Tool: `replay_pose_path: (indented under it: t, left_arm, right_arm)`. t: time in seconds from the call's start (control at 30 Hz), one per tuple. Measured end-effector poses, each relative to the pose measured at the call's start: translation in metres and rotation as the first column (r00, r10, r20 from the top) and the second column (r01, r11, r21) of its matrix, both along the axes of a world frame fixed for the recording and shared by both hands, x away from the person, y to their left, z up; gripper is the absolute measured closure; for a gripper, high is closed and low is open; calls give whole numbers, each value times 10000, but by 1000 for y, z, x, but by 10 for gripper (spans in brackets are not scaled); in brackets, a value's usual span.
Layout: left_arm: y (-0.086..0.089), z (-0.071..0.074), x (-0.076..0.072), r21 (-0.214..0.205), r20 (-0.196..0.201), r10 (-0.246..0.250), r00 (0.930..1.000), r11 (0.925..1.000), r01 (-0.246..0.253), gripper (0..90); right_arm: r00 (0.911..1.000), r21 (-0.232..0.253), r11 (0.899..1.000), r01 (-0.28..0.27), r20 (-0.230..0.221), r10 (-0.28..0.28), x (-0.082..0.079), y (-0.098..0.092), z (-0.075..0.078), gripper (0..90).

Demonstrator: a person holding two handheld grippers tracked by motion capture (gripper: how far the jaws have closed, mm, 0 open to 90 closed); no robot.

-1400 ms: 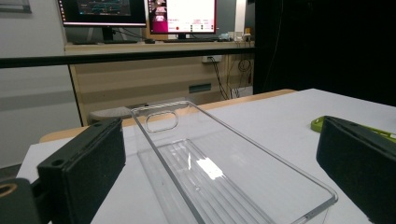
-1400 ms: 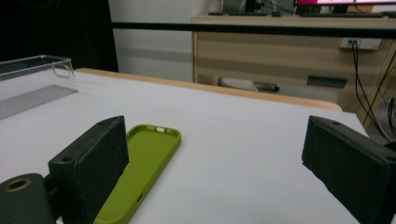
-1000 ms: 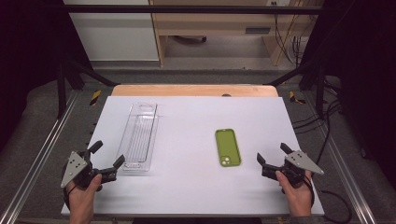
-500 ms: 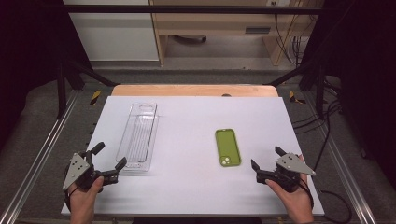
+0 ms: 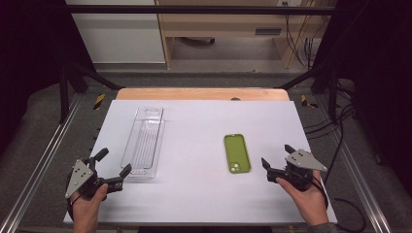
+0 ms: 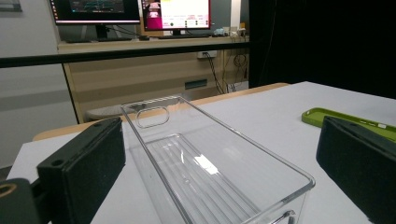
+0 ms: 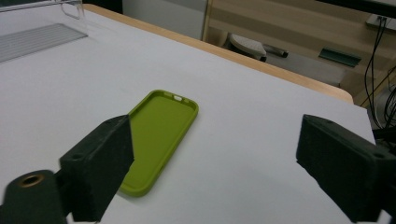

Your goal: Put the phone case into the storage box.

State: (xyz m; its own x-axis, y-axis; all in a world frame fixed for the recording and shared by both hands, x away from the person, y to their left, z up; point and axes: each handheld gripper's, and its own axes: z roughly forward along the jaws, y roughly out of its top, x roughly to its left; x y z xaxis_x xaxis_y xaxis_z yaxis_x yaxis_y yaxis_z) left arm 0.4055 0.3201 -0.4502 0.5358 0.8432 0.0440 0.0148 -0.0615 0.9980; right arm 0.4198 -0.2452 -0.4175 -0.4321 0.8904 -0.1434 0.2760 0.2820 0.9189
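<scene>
Approach stage: right gripper (image 5: 278, 162), jaws apart & just narrowing on nothing, beside flat lime-green silicone phone case (image 5: 236, 154), needing a rim pinch next, judged bound for clear ribbed plastic bin (image 5: 144, 141) by the idle, wide-open left gripper (image 5: 115, 165).

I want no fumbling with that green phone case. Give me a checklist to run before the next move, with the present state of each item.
1. Right gripper jaws apart, though just closing a little, nothing between them: ok.
2. Green phone case lies flat, open side up: ok.
3. Table bare between right gripper and case: ok.
4. Clear tray holds nothing: ok.
5. Left gripper open at the tray's near end: ok.
</scene>
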Motion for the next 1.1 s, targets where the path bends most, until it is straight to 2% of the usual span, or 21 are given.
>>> replay_pose_path:
  t: [0.07, 0.13, 0.2, 0.27, 0.33, 0.37, 0.43, 0.5, 0.57, 0.63, 0.67, 0.7, 0.77, 0.87, 1.1]
  left_arm:
    - [0, 0, 0, -11, -6, 2, 10000, 10000, -2, 10]
    - [1, 0, 0, -23, -3, 3, 10000, 10000, -3, 10]
    - [0, 0, 0, -17, 6, -3, 10000, 10000, 3, 10]
    - [0, 0, 0, -1, 17, -3, 10000, 10000, 3, 10]
    - [0, 0, 0, 2, 12, -3, 10000, 10000, 3, 10]
    - [0, 0, 0, 6, 16, -6, 10000, 10000, 6, 11]
    - [0, 0, 0, 8, 18, -11, 10000, 10000, 11, 10]
    - [0, 0, 0, 8, 14, -13, 10000, 10000, 13, 10]
    - [0, 0, 0, 5, 28, -10, 10000, 10000, 10, 10]
    - [1, 0, 0, 16, 30, 4, 10000, 10000, -4, 11]
    - [1, 0, 0, 16, 30, 4, 10000, 10000, -4, 10]
    - [1, 0, 0, 21, 34, 12, 10000, 10000, -12, 11]
    - [1, 0, 0, 26, 34, 11, 10000, 10000, -11, 11]
    - [0, 0, 0, 62, 38, 8, 10000, 10000, -8, 11]
    - [0, 0, 0, 137, 45, -2, 10000, 9999, 2, 11]
  right_arm:
    - [10000, 5, 10000, -40, -76, 40, 1, 1, 2, 171]
    - [9997, -84, 9999, -146, -221, 144, 6, 4, 6, 256]
    - [9995, -83, 9998, -186, -262, 183, 7, 5, 6, 283]
    - [9986, -310, 9989, -352, -412, 339, 10, 9, 7, 387]
    - [9981, -392, 9985, -390, -485, 371, 11, 10, 6, 417]
    - [9968, -496, 9975, -496, -652, 464, 14, 13, 4, 488]
    - [9965, -553, 9971, -521, -690, 482, 15, 14, 3, 513]
    - [9927, -604, 9959, -678, -1037, 613, 19, 17, -1, 614]
    - [9915, -618, 9956, -705, -1138, 632, 20, 17, -2, 638]
    - [9869, -715, 9934, -902, -1407, 795, 23, 20, -7, 722]
    - [9869, -715, 9934, -902, -1407, 795, 23, 20, -7, 722]
    - [9829, -779, 9916, -1037, -1606, 902, 25, 22, -10, 789]
    - [9818, -769, 9910, -1093, -1643, 955, 26, 23, -11, 806]
    - [9770, -686, 9904, -1197, -1853, 1052, 29, 25, -15, 883]
    - [9688, -740, 9880, -1354, -2189, 1164, 32, 28, -19, 900]
